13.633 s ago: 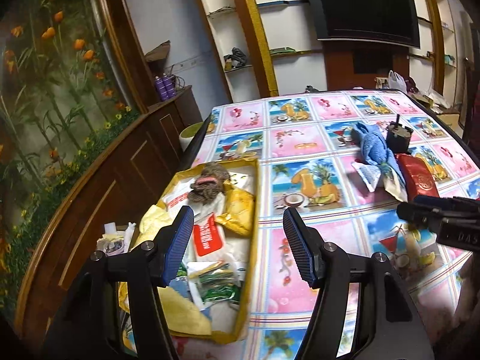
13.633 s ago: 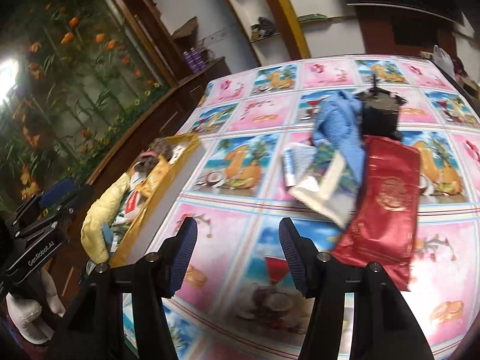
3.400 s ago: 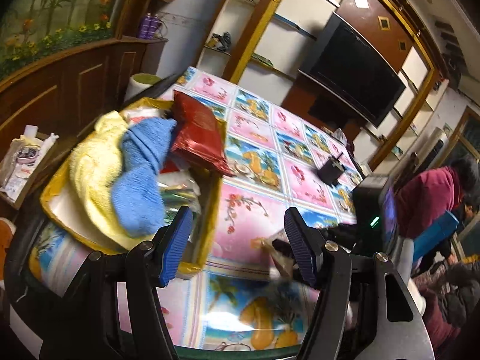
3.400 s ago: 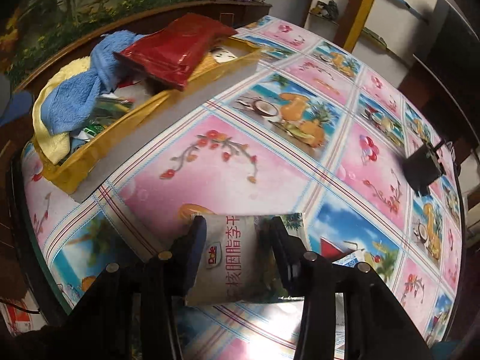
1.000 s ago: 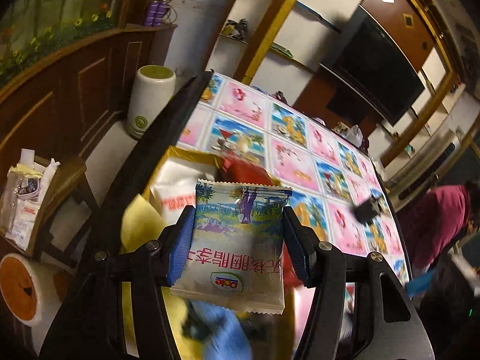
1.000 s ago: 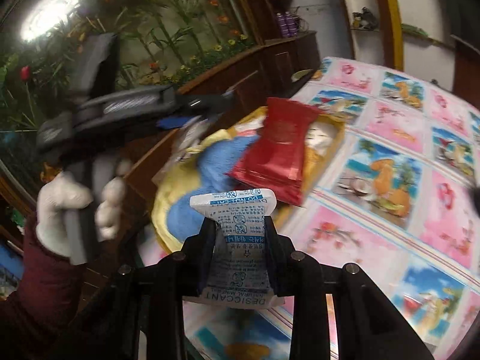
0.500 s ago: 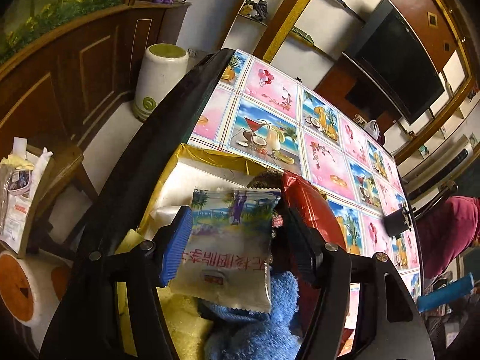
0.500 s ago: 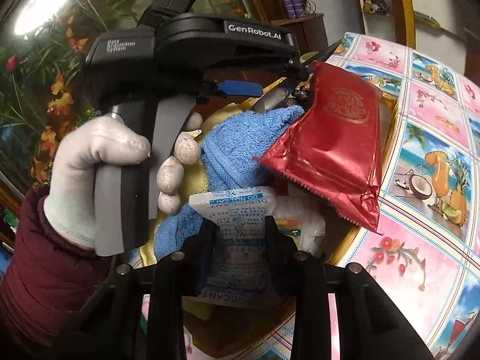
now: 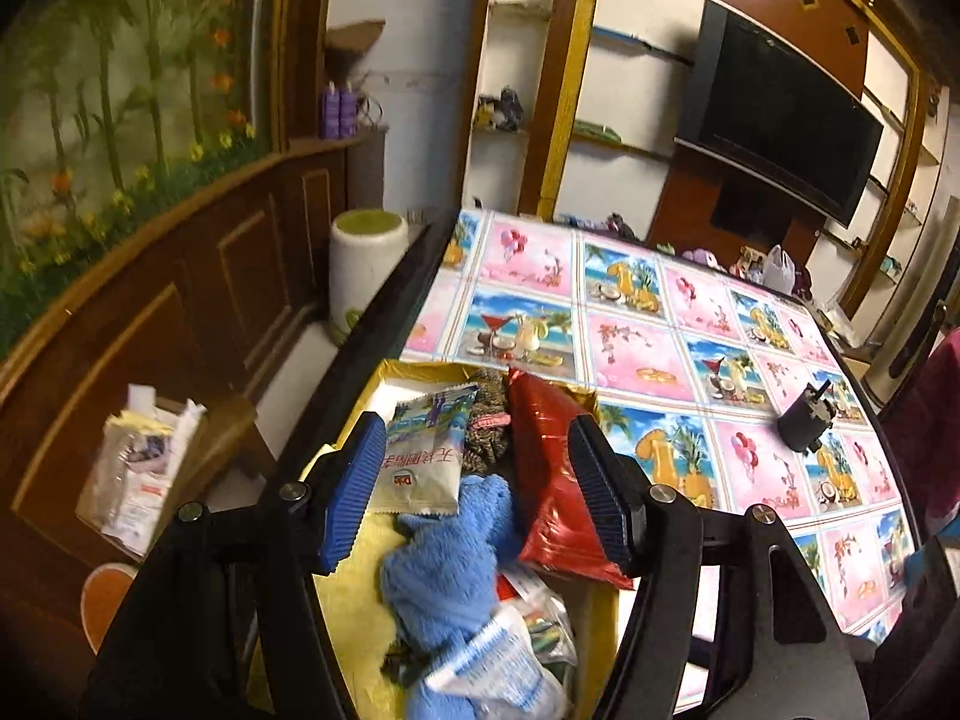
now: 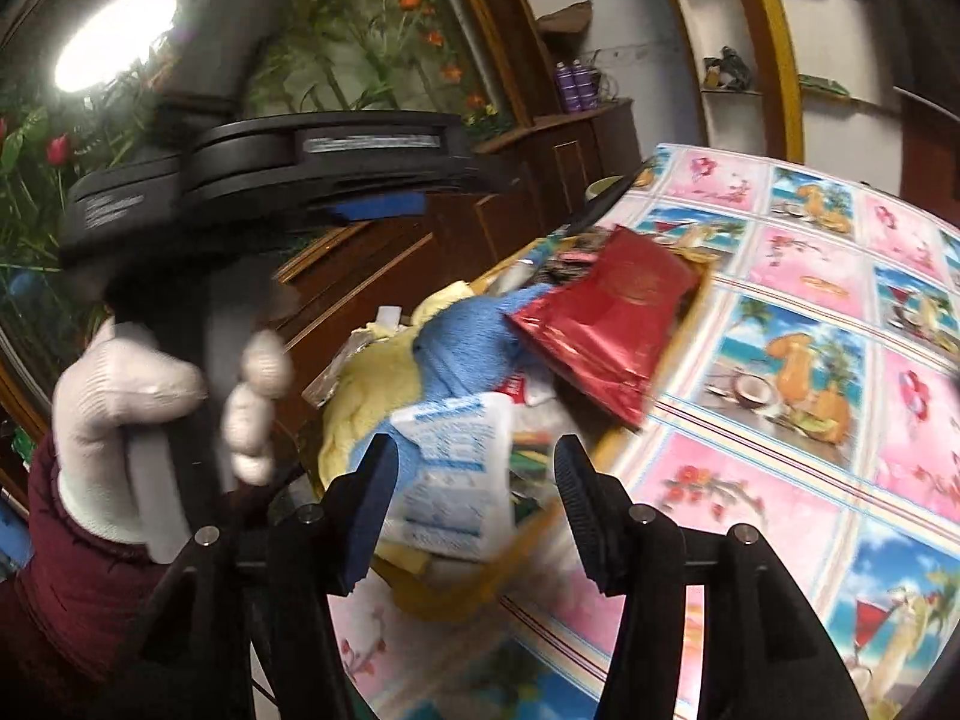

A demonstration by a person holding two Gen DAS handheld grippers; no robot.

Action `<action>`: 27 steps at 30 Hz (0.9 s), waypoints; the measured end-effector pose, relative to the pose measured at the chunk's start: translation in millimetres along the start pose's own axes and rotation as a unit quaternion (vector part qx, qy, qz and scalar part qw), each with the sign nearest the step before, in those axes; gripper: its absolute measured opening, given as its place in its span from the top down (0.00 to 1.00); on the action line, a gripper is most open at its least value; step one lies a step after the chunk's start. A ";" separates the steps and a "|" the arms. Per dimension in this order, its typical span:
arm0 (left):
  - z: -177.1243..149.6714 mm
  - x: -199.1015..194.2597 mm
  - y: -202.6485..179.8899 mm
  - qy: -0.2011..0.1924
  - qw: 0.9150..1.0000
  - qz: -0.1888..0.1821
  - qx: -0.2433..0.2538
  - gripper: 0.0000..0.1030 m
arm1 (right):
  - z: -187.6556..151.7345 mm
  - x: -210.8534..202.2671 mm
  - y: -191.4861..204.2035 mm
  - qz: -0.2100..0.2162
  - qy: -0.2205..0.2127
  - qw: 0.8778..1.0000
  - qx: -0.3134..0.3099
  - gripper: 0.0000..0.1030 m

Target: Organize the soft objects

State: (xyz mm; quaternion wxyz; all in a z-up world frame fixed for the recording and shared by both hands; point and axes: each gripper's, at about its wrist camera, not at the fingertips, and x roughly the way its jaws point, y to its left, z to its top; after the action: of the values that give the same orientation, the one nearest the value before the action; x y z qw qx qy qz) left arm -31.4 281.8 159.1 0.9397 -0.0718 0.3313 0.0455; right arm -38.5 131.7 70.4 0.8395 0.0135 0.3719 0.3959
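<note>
The left gripper is standing spread and empty above the yellow box at the table's left edge. The right gripper, its jaws just having been opening, is standing spread clear of the desiccant packet, which is lying over the blue towel.

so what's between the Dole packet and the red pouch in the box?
Left wrist view: a brown knitted item with a pink patch lies between the Dole packet and red pouch.

dim warm indoor light. bright lamp glares top-left in right wrist view. motion blur on gloved hand & nearby stuff. heavy fisheye bend, dark vignette at corners.
</note>
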 end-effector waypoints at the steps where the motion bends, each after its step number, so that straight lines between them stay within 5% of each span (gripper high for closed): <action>1: -2.6 -9.4 -4.3 -0.011 1.000 0.008 0.002 0.38 | -1.7 -3.1 -3.7 -0.006 -0.003 1.000 0.005 0.47; 11: -38.7 -58.2 -60.9 -0.079 0.993 0.081 0.040 0.33 | -30.8 -44.3 -51.4 -0.040 -0.022 0.995 0.084 0.47; 27: -61.9 -74.0 -121.1 -0.082 0.987 0.120 0.068 0.33 | -56.9 -72.3 -72.9 -0.055 -0.030 0.993 0.100 0.47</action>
State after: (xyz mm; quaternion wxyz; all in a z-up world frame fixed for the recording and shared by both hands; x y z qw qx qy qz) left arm -110.9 149.5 170.6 0.9542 0.0362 0.2615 0.1409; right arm -56.6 17.4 50.5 0.8651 0.0889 0.3849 0.3093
